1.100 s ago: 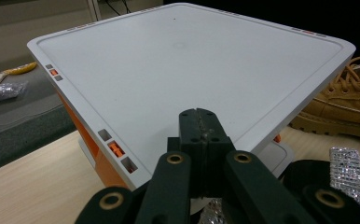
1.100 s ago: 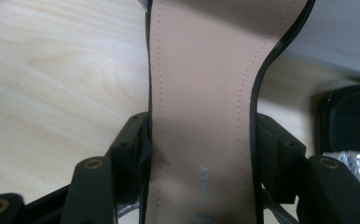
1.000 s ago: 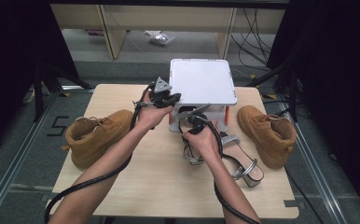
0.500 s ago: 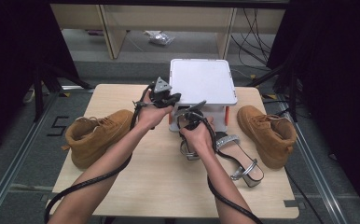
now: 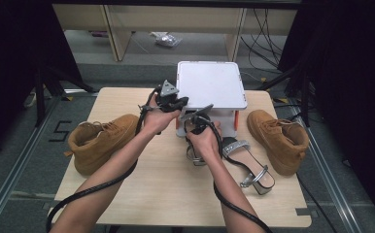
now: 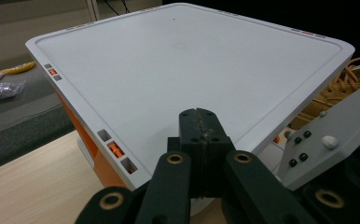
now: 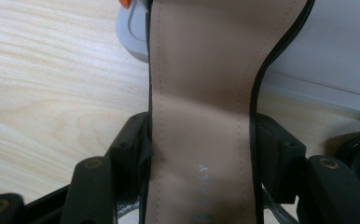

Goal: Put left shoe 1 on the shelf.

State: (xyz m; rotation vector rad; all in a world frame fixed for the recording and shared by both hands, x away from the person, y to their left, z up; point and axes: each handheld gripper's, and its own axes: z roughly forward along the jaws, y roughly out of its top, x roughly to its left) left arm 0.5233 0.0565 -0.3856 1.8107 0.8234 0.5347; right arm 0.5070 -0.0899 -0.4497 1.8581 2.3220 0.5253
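Since a second ago, the right gripper (image 5: 198, 127) has been brought slightly toward the person and lower, with a black sandal (image 7: 201, 116) between its jaws; the left gripper (image 5: 172, 101) is seen unmoved. On the wooden table (image 5: 166, 194), a white box with orange sides (image 5: 210, 85) is kept closed by its lid — its contents cannot be told. Two tan boots (image 5: 100, 141) (image 5: 278, 138) are set at either side, and a second sandal with a block heel (image 5: 248, 165) is laid beside the right hand. The insole is clasped at both edges by the right jaws, spread wide. The left jaws are pressed together on nothing, just above the lid's near edge.
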